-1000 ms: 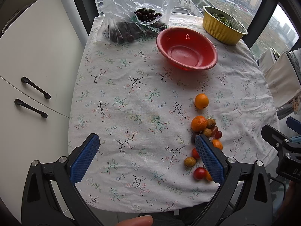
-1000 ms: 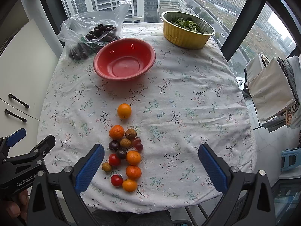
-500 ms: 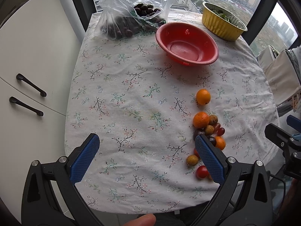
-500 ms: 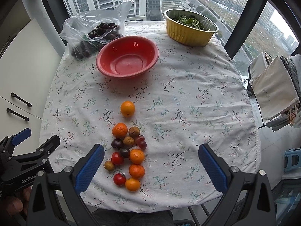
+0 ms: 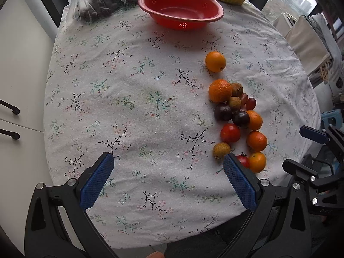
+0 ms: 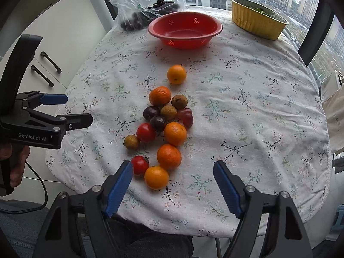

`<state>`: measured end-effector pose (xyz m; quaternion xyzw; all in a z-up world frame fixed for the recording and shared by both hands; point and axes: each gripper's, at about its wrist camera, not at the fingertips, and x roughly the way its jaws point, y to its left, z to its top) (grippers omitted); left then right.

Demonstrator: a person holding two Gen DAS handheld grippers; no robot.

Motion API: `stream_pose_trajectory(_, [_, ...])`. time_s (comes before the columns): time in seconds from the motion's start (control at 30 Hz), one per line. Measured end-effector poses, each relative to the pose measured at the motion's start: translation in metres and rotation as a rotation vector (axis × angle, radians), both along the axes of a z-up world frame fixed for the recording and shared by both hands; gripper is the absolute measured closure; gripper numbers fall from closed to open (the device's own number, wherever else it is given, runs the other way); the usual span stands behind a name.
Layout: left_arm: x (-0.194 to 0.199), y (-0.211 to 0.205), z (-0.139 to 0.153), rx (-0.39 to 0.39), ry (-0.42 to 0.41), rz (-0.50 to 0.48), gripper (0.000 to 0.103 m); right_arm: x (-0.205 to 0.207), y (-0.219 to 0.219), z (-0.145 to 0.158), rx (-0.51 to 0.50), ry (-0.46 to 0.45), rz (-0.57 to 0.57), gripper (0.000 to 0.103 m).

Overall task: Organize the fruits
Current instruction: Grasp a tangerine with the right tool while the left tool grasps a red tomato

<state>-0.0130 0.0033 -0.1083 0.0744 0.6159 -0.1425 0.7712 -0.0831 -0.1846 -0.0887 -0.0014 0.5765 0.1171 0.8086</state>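
A cluster of loose fruit lies on the floral tablecloth: several oranges (image 6: 175, 133), red tomatoes (image 6: 145, 132), dark plums (image 6: 157, 123) and small brown fruits (image 6: 131, 142). One orange (image 6: 176, 74) sits apart toward the red colander bowl (image 6: 185, 30). The cluster also shows at the right of the left wrist view (image 5: 236, 116), with the bowl (image 5: 180, 8) beyond it. My right gripper (image 6: 172, 185) is open and empty, low over the near table edge just in front of the nearest orange (image 6: 156, 177). My left gripper (image 5: 167, 176) is open and empty, left of the cluster.
A clear plastic bag of dark fruit (image 6: 148, 10) lies at the far left of the table. A gold foil tray with greens (image 6: 258, 20) stands at the far right. White cabinets (image 5: 19, 64) stand left of the table. A fabric rack (image 5: 307, 40) stands to the right.
Both grippers have moved down and closer to the table. The fruit cluster now looks larger and nearer. No fruit has moved.
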Motion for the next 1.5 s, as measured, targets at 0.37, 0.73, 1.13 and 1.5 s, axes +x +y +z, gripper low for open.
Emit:
stream_pose_trajectory(0.37, [-0.040, -0.021, -0.027, -0.039, -0.034, -0.205, 0.000, -0.003, -0.001, -0.040, 0.072, 0.089, -0.057, 0.034])
stream_pose_trajectory(0.73, [-0.052, -0.023, -0.030, -0.081, -0.018, -0.247, 0.005, 0.002, 0.008, -0.063, 0.086, 0.142, -0.026, 0.050])
stream_pose_trajectory(1.13, [-0.056, -0.049, -0.039, -0.190, 0.058, -0.316, 0.031, 0.002, 0.003, -0.069, 0.135, 0.168, -0.007, 0.065])
stream_pose_trajectory(1.5, [-0.059, -0.085, -0.052, -0.236, 0.113, -0.383, 0.046, -0.004, -0.030, -0.065, 0.152, 0.176, -0.055, 0.065])
